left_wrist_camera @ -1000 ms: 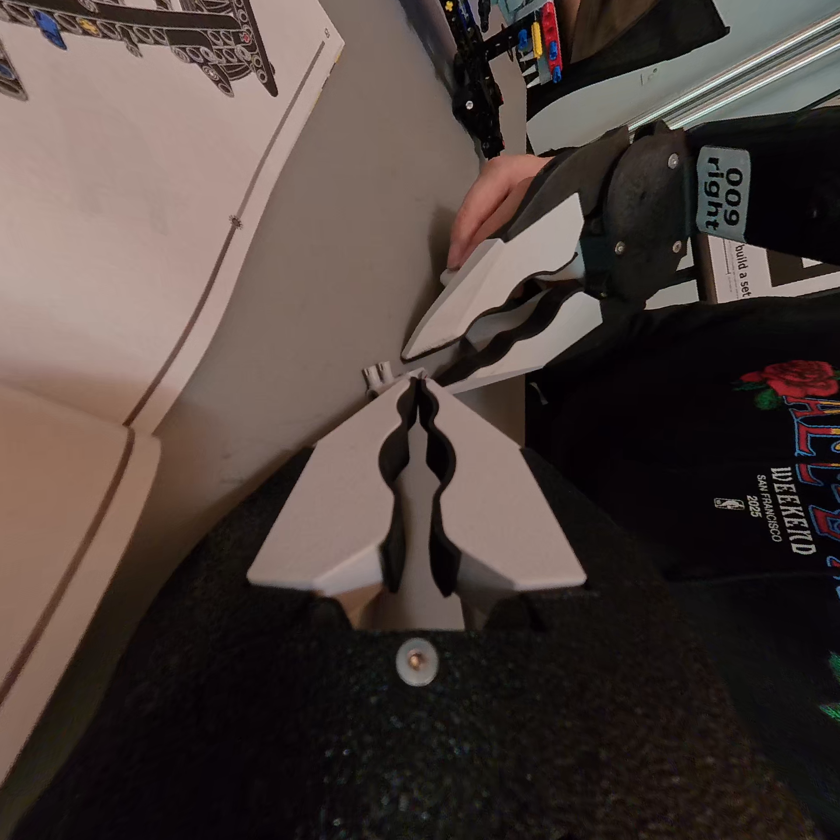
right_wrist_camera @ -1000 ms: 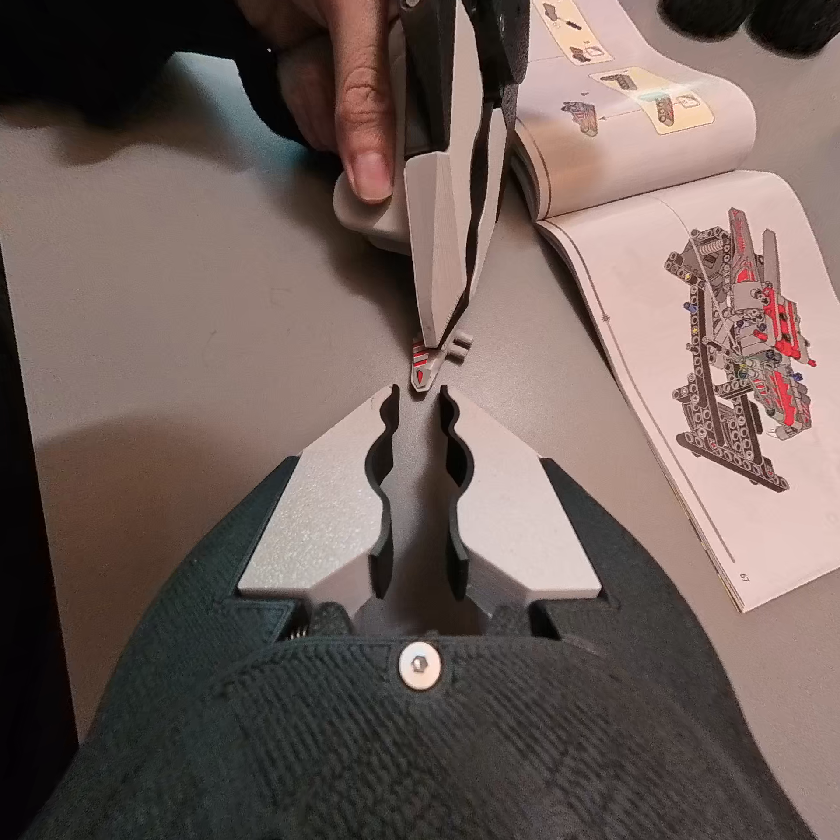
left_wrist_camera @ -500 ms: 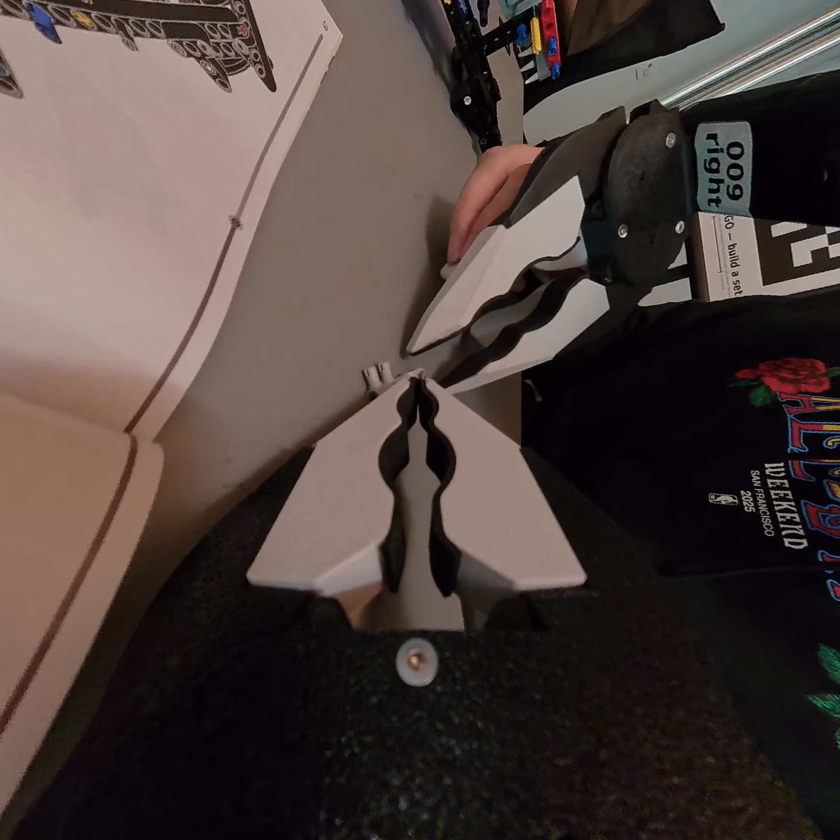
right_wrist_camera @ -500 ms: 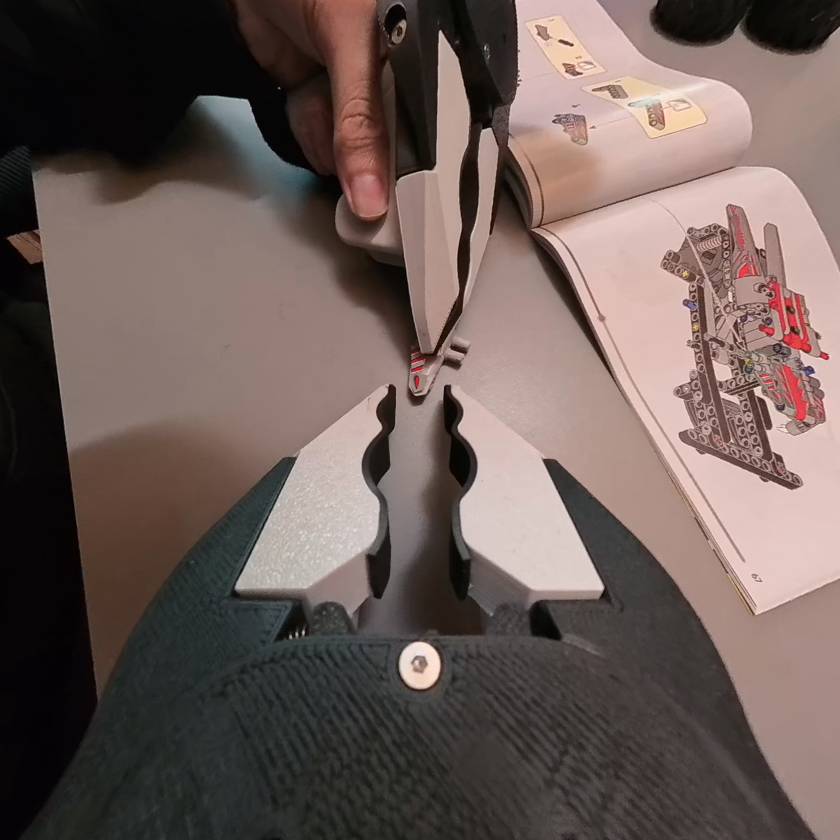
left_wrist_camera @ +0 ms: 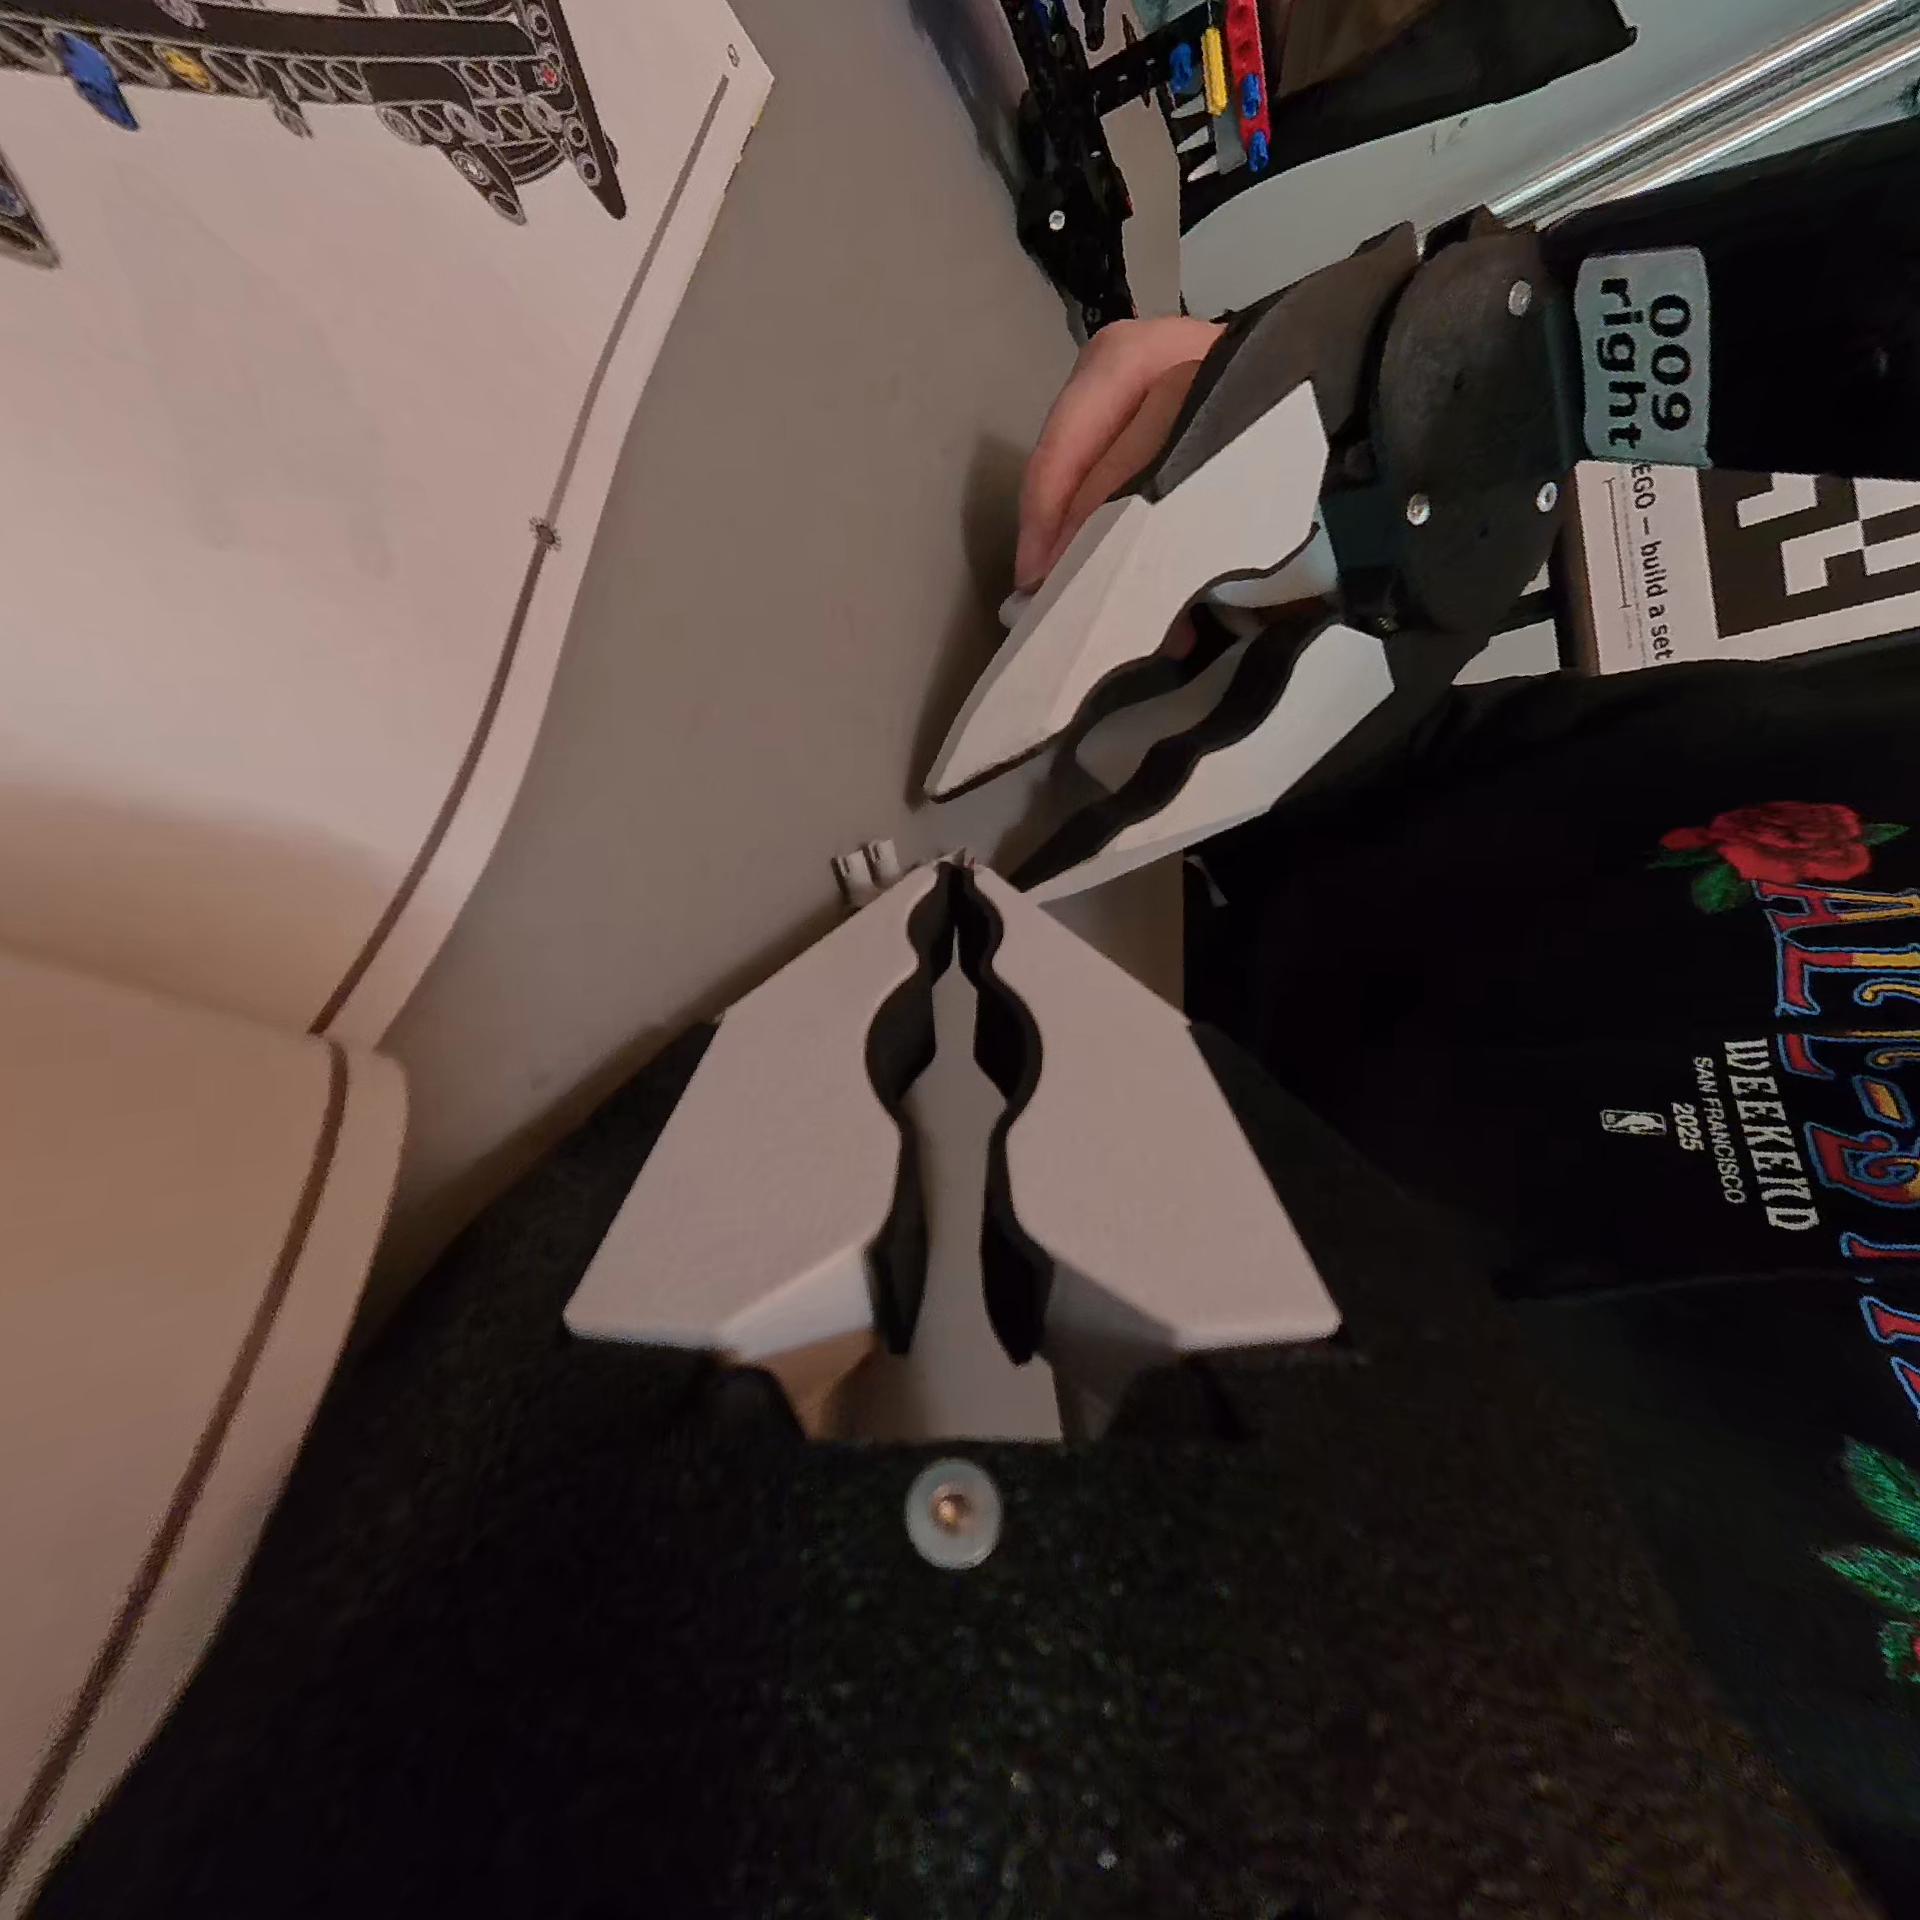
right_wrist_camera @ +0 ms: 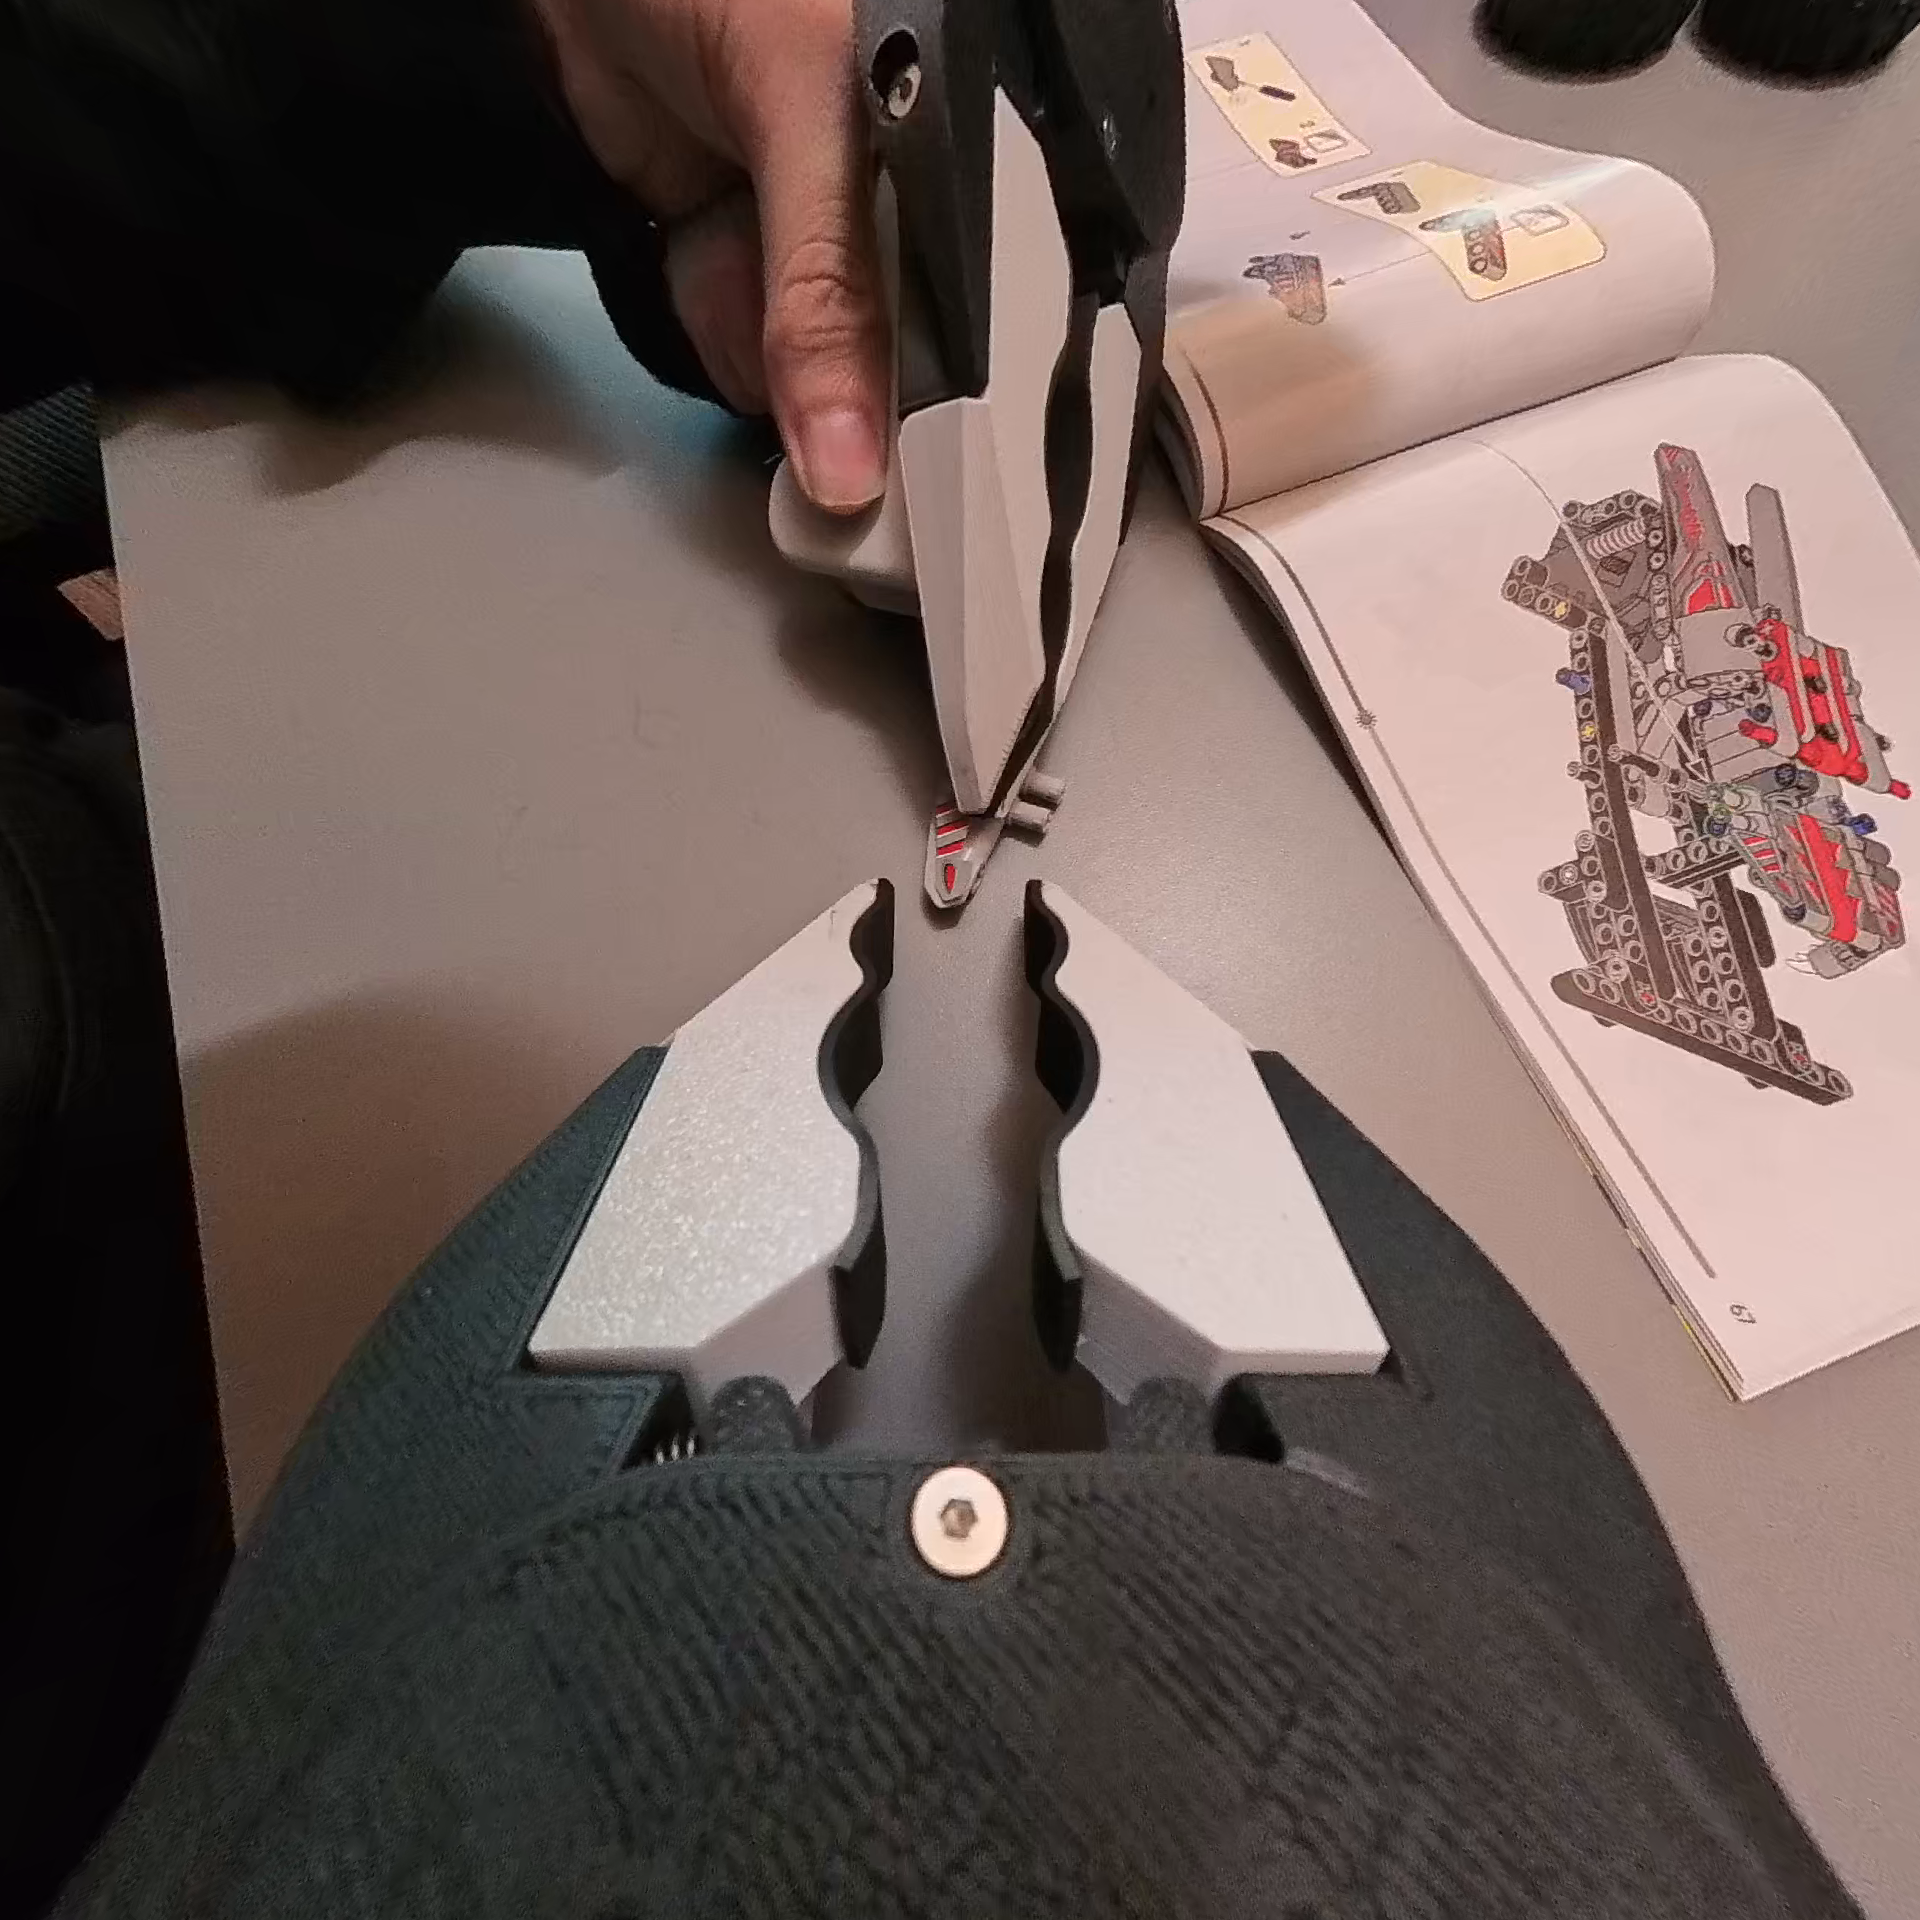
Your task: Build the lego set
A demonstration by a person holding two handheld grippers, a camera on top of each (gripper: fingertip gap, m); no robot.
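A small grey lego piece with red stripes [right_wrist_camera: 958,858] and a pin end [right_wrist_camera: 1042,795] is pinched at the tips of my left gripper [right_wrist_camera: 1003,795], which comes down from above in the right wrist view. In the left wrist view my left gripper [left_wrist_camera: 954,871] is shut on this piece; only its pin end [left_wrist_camera: 865,864] shows past the fingertips. My right gripper [right_wrist_camera: 958,891] is open and empty, its tips just short of the piece's pointed end. It also shows in the left wrist view [left_wrist_camera: 982,831], open, right of the piece.
An open instruction booklet [right_wrist_camera: 1558,727] lies on the grey table [right_wrist_camera: 468,727] to the right. A black lego build with coloured pins [left_wrist_camera: 1101,125] stands far off. A person's hand [right_wrist_camera: 800,260] holds the left gripper. The table's edge is at left [right_wrist_camera: 135,779].
My right gripper has drawn back slightly from the piece and sits a little lower in the left wrist view. My left gripper still holds the piece in place.
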